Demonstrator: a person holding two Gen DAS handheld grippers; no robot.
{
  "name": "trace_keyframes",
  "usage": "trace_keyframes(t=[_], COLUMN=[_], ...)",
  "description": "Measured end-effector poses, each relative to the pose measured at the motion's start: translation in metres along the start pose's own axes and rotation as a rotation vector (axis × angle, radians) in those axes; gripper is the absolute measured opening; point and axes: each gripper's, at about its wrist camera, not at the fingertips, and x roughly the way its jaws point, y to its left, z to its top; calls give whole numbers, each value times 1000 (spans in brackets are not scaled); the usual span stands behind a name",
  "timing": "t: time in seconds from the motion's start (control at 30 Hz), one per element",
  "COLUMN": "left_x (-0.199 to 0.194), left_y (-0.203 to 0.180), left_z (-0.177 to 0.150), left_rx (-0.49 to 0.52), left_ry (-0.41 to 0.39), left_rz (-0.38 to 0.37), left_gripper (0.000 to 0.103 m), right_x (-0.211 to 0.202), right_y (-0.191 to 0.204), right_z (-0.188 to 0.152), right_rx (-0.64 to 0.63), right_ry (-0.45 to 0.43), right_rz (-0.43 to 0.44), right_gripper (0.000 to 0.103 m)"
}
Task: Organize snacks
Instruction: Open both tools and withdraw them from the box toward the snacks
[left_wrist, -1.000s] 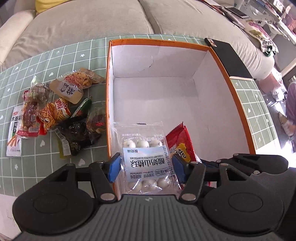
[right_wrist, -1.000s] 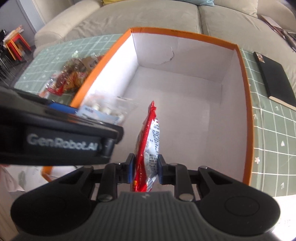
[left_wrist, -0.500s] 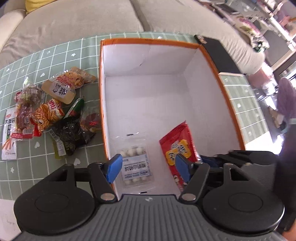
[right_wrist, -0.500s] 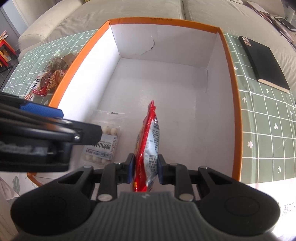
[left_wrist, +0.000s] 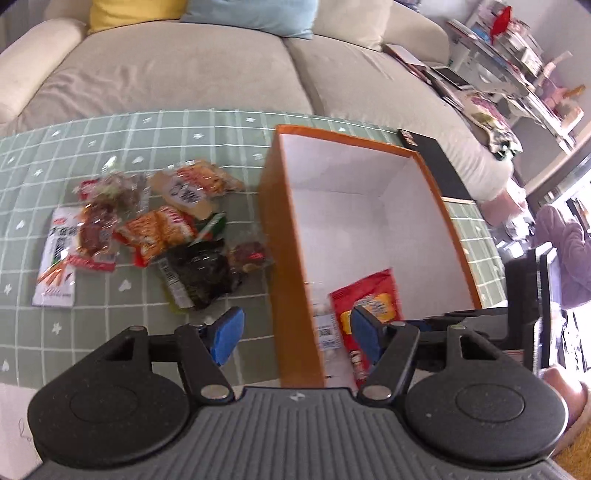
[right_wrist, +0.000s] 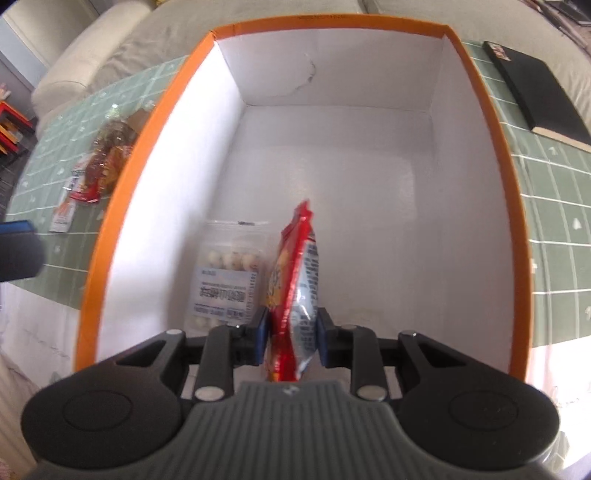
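Snacks: the clear pack of white yogurt-coated balls (right_wrist: 227, 280) now lies flat on the floor of the orange box (right_wrist: 515, 206), near the left wall; a second ago I had it clamped in my left gripper (left_wrist: 291, 330), so that one counts as delivered. The left gripper has since pulled back and swung left, its blue pads wide apart with nothing between them, now straddling the box's left wall and looking toward the loose pile of snacks (left_wrist: 155, 229) on the green checked tablecloth (left_wrist: 110, 332). I'd say it is heading for the next pick. My right gripper (right_wrist: 291, 332) is still pinched on the red chip bag (right_wrist: 295, 280), held edge-on and upright, low inside the box just right of the ball pack; it sits lower than before, but not released yet. Both views are blurred, so the pile's labels are unreadable. A black notebook (right_wrist: 539, 92) lies on the table beyond the box's right wall.
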Motion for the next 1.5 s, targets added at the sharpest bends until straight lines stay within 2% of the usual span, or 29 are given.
trace_keyframes(t=[0.1, 0.2, 0.23, 0.53, 0.63, 0.7, 0.73, 0.9, 1.17, 1.33, 1.5], left_x=[-1, -2, -4, -6, -7, -9, -10, -22, -40, -49, -47], left_y=[17, 35, 41, 70, 73, 75, 77, 82, 98, 116, 133], left_z=[-6, -14, -16, -37, -42, -45, -46, -51, -58, -63, -70], left_rx=[-7, -48, -66, -107, -92, -80, -71, -19, -10, -45, -48], left_ry=[-5, -4, -8, 7, 7, 3, -2, -47, -143, -218, -272], left_rz=[44, 50, 52, 83, 91, 96, 101, 136, 195, 198, 229], left_gripper=[78, 78, 78, 78, 78, 78, 78, 78, 78, 78, 78], right_x=[1, 6, 8, 19, 15, 9, 4, -34, -92, -101, -88], right_y=[5, 9, 9, 13, 17, 23, 26, 48, 122, 169, 197], right_z=[-1, -1, -1, -2, -3, -3, -3, -8, -32, -51, -65], right_rx=[-59, -92, -93, -44, -63, -90, -97, -115, -128, -136, -91], right_ry=[9, 28, 34, 65, 58, 38, 26, -79, -369, -502, -561], right_rz=[-85, -158, -174, -150, -201, -242, -252, -240, -119, -87, -74], right_gripper=[36, 46, 46, 54, 55, 63, 63, 68, 69, 71, 71])
